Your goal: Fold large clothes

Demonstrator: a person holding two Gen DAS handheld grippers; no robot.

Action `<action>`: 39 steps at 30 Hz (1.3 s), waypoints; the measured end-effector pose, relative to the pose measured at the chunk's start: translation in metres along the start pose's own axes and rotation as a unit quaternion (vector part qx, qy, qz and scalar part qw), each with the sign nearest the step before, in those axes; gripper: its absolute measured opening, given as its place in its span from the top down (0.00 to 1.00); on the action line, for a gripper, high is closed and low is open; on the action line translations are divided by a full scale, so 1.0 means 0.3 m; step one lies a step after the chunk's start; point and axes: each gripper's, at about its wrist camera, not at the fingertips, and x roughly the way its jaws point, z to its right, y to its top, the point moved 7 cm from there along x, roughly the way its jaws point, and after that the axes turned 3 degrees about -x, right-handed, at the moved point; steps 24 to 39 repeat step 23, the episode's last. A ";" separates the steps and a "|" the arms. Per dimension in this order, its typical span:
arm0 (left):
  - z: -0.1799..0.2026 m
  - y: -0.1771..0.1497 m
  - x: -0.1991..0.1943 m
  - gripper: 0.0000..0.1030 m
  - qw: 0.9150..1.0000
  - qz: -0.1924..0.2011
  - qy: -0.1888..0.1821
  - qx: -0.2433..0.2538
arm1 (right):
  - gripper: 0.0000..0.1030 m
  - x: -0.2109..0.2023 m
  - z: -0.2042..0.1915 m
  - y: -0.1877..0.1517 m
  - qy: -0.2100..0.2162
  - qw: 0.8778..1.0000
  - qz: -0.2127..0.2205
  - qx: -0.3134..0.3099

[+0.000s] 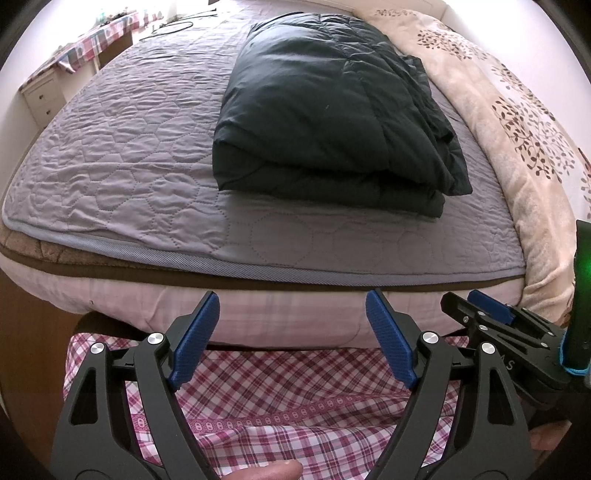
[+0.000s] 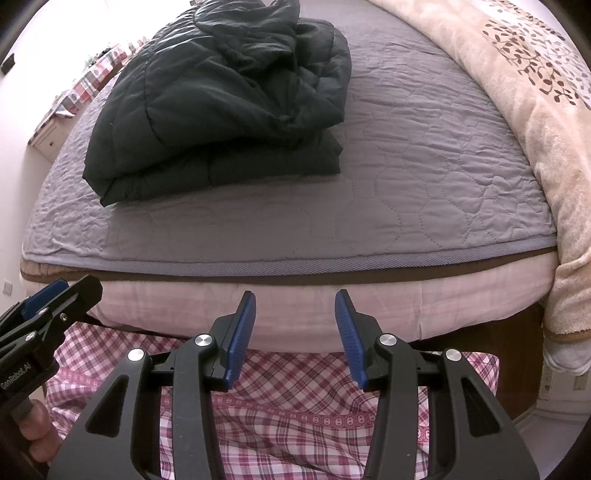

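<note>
A dark padded jacket [image 1: 328, 107] lies folded in a thick bundle on the grey quilted bed cover [image 1: 129, 166]. In the right wrist view the jacket [image 2: 221, 99] sits to the upper left, its top layer bunched. My left gripper [image 1: 291, 306] is open, held off the bed's near edge with nothing between its blue pads. My right gripper [image 2: 295, 302] is also open and empty, its jaws narrower, held off the same edge. Each gripper shows at the side of the other's view: the right gripper [image 1: 480, 310] and the left gripper [image 2: 55, 295].
A beige blanket [image 1: 517, 122] with a leaf print runs along the bed's right side. A plaid garment [image 1: 277, 398] worn by the person fills the bottom of both views. A white dresser [image 1: 40, 99] under a checked cloth stands at the far left. A cable [image 1: 166, 27] lies at the bed's far end.
</note>
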 end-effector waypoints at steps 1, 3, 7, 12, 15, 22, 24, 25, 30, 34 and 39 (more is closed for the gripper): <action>0.000 0.001 0.000 0.21 1.000 0.000 0.000 0.000 | 0.56 0.001 0.003 0.001 0.000 1.000 -0.001 0.000; 0.000 -0.001 0.001 0.21 1.000 -0.001 0.000 0.000 | 0.56 0.002 0.003 -0.001 0.001 1.000 -0.002 0.000; -0.006 0.002 0.008 0.21 1.000 -0.004 -0.001 0.000 | 0.56 0.006 0.008 0.004 0.002 1.000 -0.005 -0.001; -0.015 0.004 0.014 0.22 1.000 -0.008 0.000 -0.003 | 0.56 0.008 0.012 0.004 0.003 1.000 -0.008 -0.001; -0.020 0.003 0.018 0.24 1.000 -0.011 -0.001 -0.007 | 0.56 0.010 0.015 0.005 0.004 1.000 -0.009 -0.001; -0.029 0.002 0.029 0.24 1.000 -0.017 0.001 -0.007 | 0.56 0.015 0.016 0.005 0.006 1.000 -0.012 0.000; -0.028 0.000 0.030 0.24 1.000 -0.018 0.001 -0.006 | 0.56 0.015 0.016 0.004 0.006 1.000 -0.012 0.000; -0.028 0.000 0.030 0.24 1.000 -0.018 0.001 -0.006 | 0.56 0.015 0.016 0.004 0.006 1.000 -0.012 0.000; -0.028 0.000 0.030 0.24 1.000 -0.018 0.001 -0.006 | 0.56 0.015 0.016 0.004 0.006 1.000 -0.012 0.000; -0.028 0.000 0.030 0.24 1.000 -0.018 0.001 -0.006 | 0.56 0.015 0.016 0.004 0.006 1.000 -0.012 0.000; -0.028 0.000 0.030 0.24 1.000 -0.018 0.001 -0.006 | 0.56 0.015 0.016 0.004 0.006 1.000 -0.012 0.000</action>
